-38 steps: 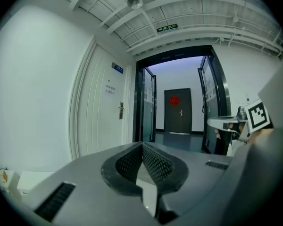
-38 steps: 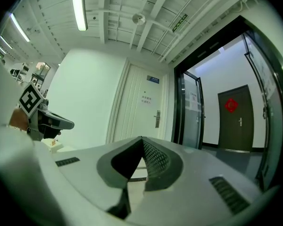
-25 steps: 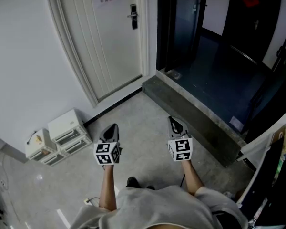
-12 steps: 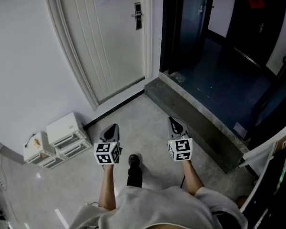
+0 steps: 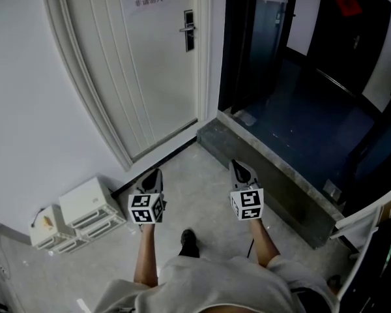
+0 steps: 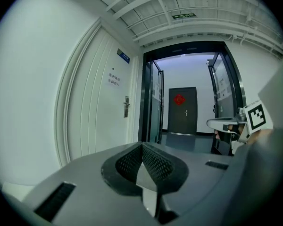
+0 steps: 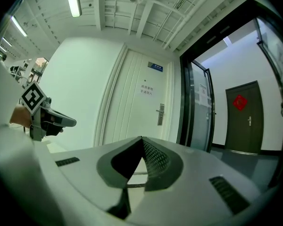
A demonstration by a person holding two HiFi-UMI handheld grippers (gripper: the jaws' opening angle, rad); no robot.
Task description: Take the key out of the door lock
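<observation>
Head view: my left tongs [image 5: 155, 176] and right tongs [image 5: 237, 168] are clenched on nothing, well short of the door [image 5: 143, 70]. I judge this the approach. The lock [image 5: 189, 30] sits at its right edge, the key too small to see. Next: walk up, open one.

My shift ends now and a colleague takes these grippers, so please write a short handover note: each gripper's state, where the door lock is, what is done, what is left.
Left gripper: jaws together, empty.
Right gripper: the same.
Both are held low over the grey floor, well short of the closed white panelled door.
The dark metal lock plate with lever handle is on its right edge. No key can be made out; it is too small.
Done: nothing touched.
Left: reach the lock, find the key, grip it, pull it out.
</observation>
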